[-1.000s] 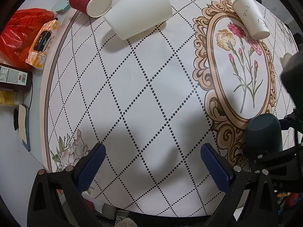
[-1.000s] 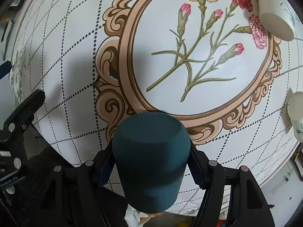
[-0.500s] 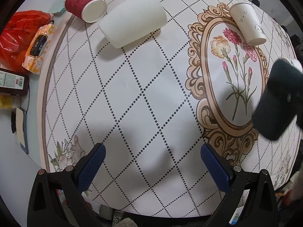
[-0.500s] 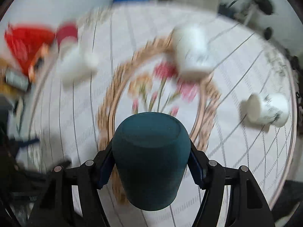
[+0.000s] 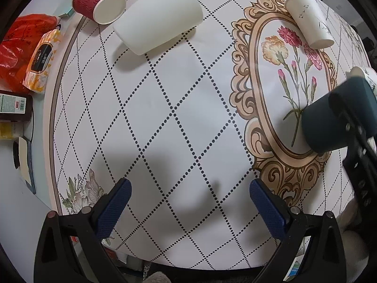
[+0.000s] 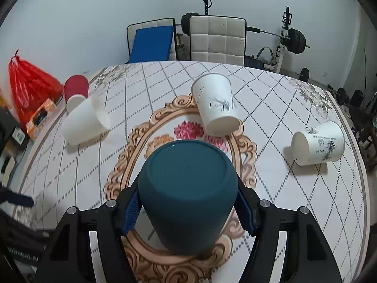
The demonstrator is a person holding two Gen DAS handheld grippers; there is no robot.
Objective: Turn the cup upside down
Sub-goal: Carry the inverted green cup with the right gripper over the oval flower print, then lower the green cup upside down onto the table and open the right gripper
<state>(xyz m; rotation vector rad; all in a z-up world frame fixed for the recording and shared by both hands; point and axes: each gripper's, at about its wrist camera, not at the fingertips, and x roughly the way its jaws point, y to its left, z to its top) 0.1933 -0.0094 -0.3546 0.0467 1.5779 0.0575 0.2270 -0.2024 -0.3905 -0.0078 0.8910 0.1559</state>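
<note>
My right gripper (image 6: 188, 210) is shut on a dark teal cup (image 6: 188, 188). The cup's closed base points up and away from the camera and its mouth faces down, low over the floral oval of the tablecloth (image 6: 146, 118). It also shows in the left wrist view (image 5: 329, 122) at the right, tilted, with the right gripper's black frame over it. My left gripper (image 5: 188, 200) is open and empty above the dotted-diamond part of the cloth.
Other cups lie on their sides: a plain white one (image 6: 84, 125), a red one (image 6: 75, 89), and two printed paper cups (image 6: 216, 103) (image 6: 318, 143). A red bag (image 6: 30, 87) and a tissue pack (image 5: 42, 61) sit at the left. Gym gear stands behind the table.
My right gripper has lifted the teal cup off the near edge, swung it over the floral oval and tilted it. The left gripper has stayed open, drifting slightly.
</note>
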